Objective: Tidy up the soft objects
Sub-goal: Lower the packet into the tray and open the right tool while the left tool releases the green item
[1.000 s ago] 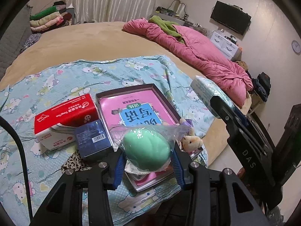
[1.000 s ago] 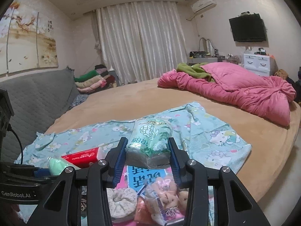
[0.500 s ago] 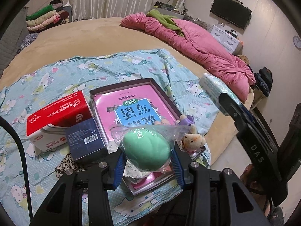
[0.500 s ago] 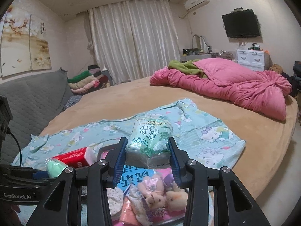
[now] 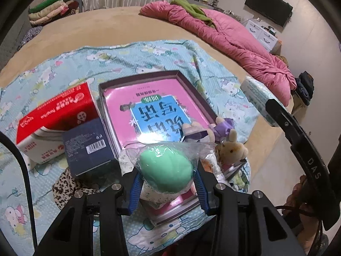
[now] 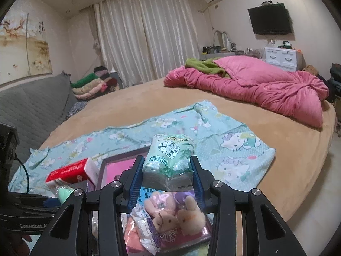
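Left wrist view, largest first: round tan bed (image 5: 119, 32), pale blue cartoon-print cloth (image 5: 149, 64) spread on it, then shallow dark-rimmed box tray (image 5: 191, 89) with a pink-and-blue book cover (image 5: 153, 111) lying flat inside. Red-and-white tissue box (image 5: 57, 115) just left of tray, dark navy barcode carton (image 5: 89, 147) touching its near side, leopard-print fabric (image 5: 66, 185) under that. Small beige plush rabbit (image 5: 231, 149) and purple bow toy (image 5: 223, 125) sit at tray's near right edge. Left gripper (image 5: 167, 178) is clamped on a mint-green soft egg-shaped toy in a clear plastic bag (image 5: 166, 168); egg sits squarely between both blue pads, held above tray's near edge, bag top flaring up past the fingers. Right gripper (image 6: 167, 178) is closed on a mint-green plastic-wrapped tissue pack (image 6: 170, 155), upright between the pads, upper half sticking out beyond the tips, held over the tray with bagged plush rabbits (image 6: 177, 213) right below. Risks, my read: slick bag film could let the egg squirt out under squeeze; the tissue pack is gripped low, so it could tip or slide; near end of tray is crowded, so dropping either there may knock the plush off the bed edge.
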{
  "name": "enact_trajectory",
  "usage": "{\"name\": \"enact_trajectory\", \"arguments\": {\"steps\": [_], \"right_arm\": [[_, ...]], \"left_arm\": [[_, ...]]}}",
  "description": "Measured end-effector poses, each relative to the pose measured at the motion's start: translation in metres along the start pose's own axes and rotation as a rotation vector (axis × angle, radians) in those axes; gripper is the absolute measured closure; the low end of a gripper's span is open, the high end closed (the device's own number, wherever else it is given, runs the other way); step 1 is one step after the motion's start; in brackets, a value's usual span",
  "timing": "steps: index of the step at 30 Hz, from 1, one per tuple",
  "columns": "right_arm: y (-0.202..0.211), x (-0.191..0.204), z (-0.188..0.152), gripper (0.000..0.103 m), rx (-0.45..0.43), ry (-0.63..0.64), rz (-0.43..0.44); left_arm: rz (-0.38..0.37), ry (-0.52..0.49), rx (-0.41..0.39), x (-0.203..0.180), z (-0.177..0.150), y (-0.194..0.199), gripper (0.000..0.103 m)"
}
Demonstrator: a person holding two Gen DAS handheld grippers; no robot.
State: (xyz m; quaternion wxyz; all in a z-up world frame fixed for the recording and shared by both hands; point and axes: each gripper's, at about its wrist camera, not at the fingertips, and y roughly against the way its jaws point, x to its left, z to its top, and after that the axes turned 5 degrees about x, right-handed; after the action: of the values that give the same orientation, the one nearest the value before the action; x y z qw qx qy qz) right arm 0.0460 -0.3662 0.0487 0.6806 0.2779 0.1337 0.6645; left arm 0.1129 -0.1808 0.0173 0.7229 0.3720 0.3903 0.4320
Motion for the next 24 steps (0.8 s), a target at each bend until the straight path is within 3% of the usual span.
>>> {"name": "enact_trajectory", "arguments": {"steps": [13, 24], "right_arm": [[-0.026, 0.005, -0.015, 0.059, 0.094, 0.046, 0.013], [-0.051, 0.006, -0.03, 0.059, 0.196, 0.058, 0.02]], "left_arm": [[0.026, 0.013, 0.051, 0.011, -0.007, -0.036, 0.059], [0.033, 0.011, 0.054, 0.014, -0.007, -0.044, 0.059]]}}
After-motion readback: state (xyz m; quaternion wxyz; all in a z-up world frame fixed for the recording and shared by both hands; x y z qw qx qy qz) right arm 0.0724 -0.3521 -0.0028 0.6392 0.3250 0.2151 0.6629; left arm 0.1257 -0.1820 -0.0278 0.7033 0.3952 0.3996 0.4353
